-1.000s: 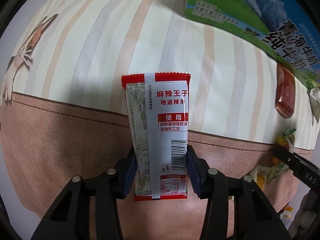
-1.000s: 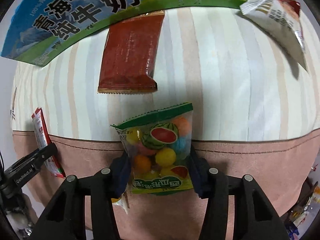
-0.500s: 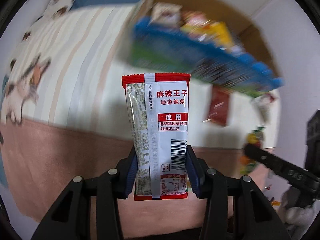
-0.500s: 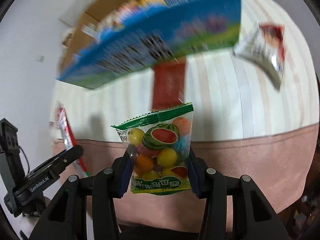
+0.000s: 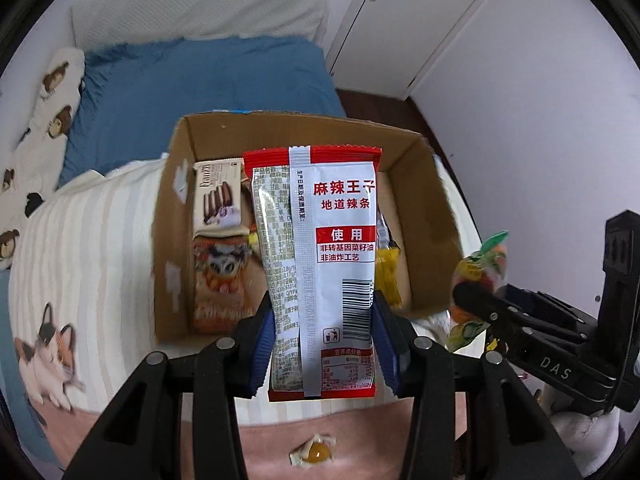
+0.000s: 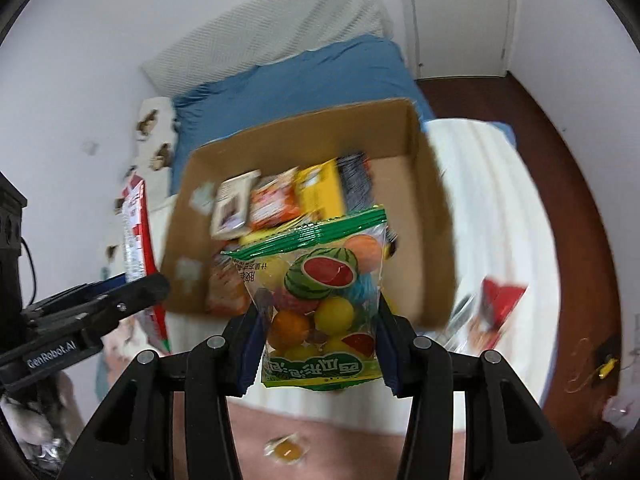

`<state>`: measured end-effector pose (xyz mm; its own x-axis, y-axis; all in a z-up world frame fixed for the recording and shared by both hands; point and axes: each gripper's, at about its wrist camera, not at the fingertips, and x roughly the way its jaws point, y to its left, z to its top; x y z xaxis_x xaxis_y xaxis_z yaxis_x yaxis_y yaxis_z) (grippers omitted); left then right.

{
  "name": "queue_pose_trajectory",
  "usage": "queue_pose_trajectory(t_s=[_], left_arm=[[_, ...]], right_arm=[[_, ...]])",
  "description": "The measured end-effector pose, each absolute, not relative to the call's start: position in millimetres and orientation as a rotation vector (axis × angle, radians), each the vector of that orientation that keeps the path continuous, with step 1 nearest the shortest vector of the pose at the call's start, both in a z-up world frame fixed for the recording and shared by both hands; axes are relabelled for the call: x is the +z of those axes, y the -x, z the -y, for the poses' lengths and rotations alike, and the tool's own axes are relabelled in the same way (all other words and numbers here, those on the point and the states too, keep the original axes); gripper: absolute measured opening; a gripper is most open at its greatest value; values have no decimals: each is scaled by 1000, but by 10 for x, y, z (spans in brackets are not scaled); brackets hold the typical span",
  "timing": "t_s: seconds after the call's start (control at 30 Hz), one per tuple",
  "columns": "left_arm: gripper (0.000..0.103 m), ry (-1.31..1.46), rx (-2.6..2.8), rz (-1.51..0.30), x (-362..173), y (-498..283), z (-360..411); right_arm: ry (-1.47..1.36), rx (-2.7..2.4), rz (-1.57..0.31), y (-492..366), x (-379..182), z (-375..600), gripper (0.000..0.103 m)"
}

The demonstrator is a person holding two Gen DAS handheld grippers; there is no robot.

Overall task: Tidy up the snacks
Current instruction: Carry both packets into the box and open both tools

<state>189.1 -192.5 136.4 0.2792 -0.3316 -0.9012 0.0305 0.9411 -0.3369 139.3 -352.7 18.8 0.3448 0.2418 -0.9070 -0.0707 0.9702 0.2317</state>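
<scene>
My left gripper (image 5: 323,344) is shut on a red and white spicy-strip packet (image 5: 320,264), held upright above the near side of an open cardboard box (image 5: 172,208). My right gripper (image 6: 318,350) is shut on a green-topped bag of fruit-shaped candies (image 6: 320,304), held above the same box (image 6: 436,216). The box holds several snack packs, among them a wafer pack (image 5: 218,200) and a yellow pack (image 6: 320,190). Each gripper shows at the edge of the other's view: the right one (image 5: 476,304) and the left one (image 6: 120,304).
The box stands on a striped white and pink blanket (image 5: 88,248) over a blue bed (image 5: 200,76). A small wrapped candy (image 5: 312,452) lies on the pink part below me. A red and silver packet (image 6: 492,312) lies right of the box. Walls and doors stand behind.
Both grippers have risen and tilted from close over the blanket to high above the box, each still holding its packet. The box's inside has come into view.
</scene>
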Motion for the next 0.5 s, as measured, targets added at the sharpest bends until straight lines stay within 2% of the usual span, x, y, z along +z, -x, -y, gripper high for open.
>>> queue_pose_trajectory(t_s=[0.2,0.33,0.4,0.43,0.47,0.5], left_arm=[[42,263,-190,-1394,840,-2359,1904],[44,271,-199,-1502,407,-2477,1911],[49,274,-144,-1554,225,-2492,1882],[50,269,-134,-1560,179,-2502,1883],[55,259,-128,-1557,138,-2511,1875],[70,255,-116,-1545,113,-2504,1851]], right_arm=[[-102,127,-1280,-1926,-245,3585,51],[-162,119,-1373,-2114,-639,3679,52],[-168,110,-1442,-2175,-879,3704,59],[-146,99,-1458,-2188,-949,3704,70],[-135,97,-1461,-2186,-992,3702,78],[-135,109,-1468,-2179,-1029,3702,80]])
